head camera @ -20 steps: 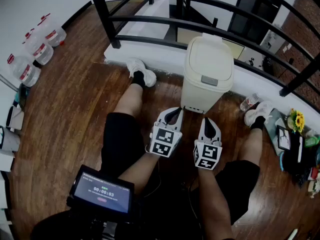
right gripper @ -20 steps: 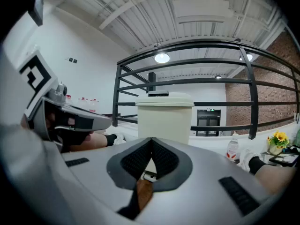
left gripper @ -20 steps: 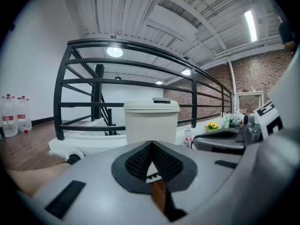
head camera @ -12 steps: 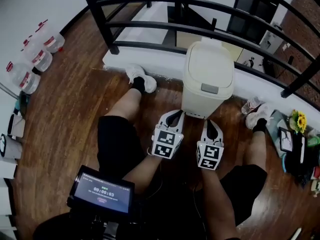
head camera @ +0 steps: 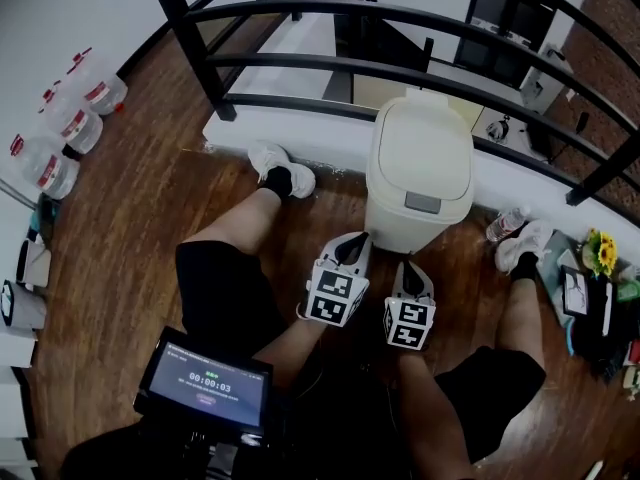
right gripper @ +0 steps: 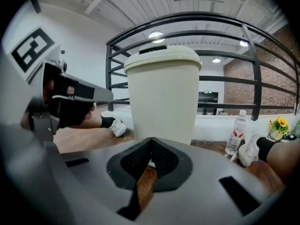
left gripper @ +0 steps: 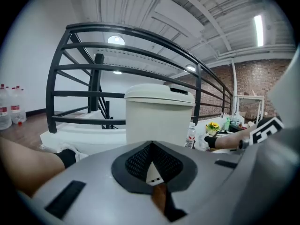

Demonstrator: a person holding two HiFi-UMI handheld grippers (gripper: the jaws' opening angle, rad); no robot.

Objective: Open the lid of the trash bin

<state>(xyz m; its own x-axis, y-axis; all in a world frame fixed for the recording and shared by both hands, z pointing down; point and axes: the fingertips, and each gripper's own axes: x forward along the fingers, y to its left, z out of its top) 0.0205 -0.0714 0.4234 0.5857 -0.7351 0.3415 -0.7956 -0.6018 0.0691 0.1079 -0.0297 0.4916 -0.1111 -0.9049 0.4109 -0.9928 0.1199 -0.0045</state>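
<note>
While the person sits with legs spread on the glossy brown plank floor (head camera: 140, 198), the head view shows a smooth, cream plastic trash bin (head camera: 405, 230) standing upright between the shins, against a white ledge under a black metal railing (head camera: 300, 63). Its rounded lid (head camera: 420, 148) lies flat and closed, with a grey tab at the front edge. The grey left gripper (head camera: 352, 243) points at the bin's foot and is just beside it. The right gripper (head camera: 408, 273) sits next to the left one, a little further back. A dark tablet screen (head camera: 208, 380) reads 00:00:03. From the left gripper view, the ribbed black pads meet in a point, jaws together, with the bin straight ahead and near. From the right gripper view, the jaws are likewise pressed together, and the bin looms close in front. A clear plastic bottle with a red label (right gripper: 236, 132) stands to its right, the print too small to read.
</note>
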